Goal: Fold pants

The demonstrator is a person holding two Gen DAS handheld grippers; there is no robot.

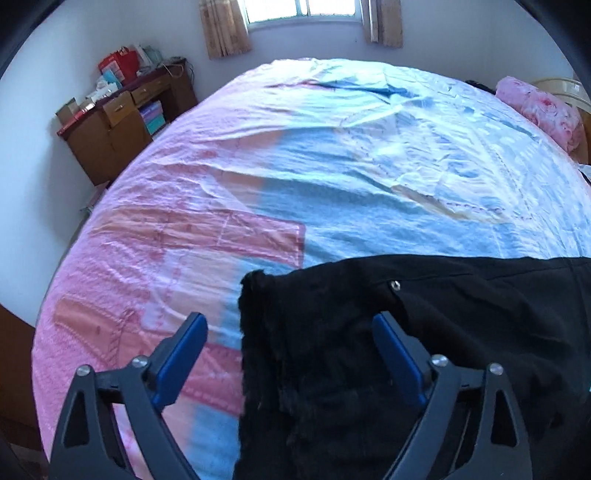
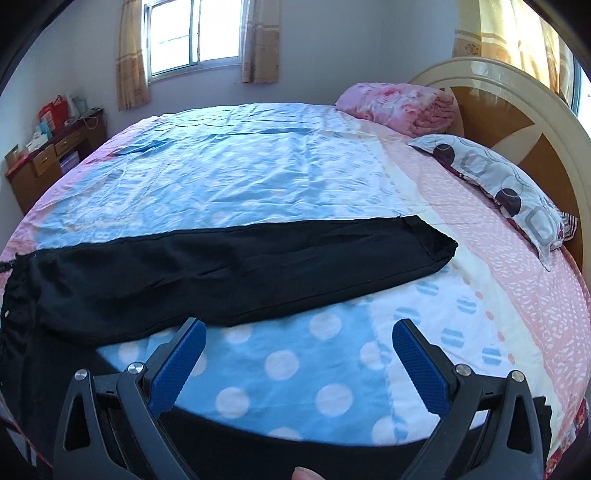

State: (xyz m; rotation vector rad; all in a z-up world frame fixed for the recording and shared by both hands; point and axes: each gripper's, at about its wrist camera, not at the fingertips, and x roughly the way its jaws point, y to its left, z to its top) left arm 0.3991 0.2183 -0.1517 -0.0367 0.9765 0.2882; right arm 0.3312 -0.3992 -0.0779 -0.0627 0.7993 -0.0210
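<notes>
pants (image 2: 229, 266) flat on bed (image 2: 258, 166) | left claw (image 1: 290, 325) wide over waist end, apparently untouched | right claw (image 2: 299, 332) wide, empty

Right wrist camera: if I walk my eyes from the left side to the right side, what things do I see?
Wooden desk → window → folded pink blanket → patterned pillow → headboard. The black pants stretch across the bedsheet, so they have no single spot.
</notes>
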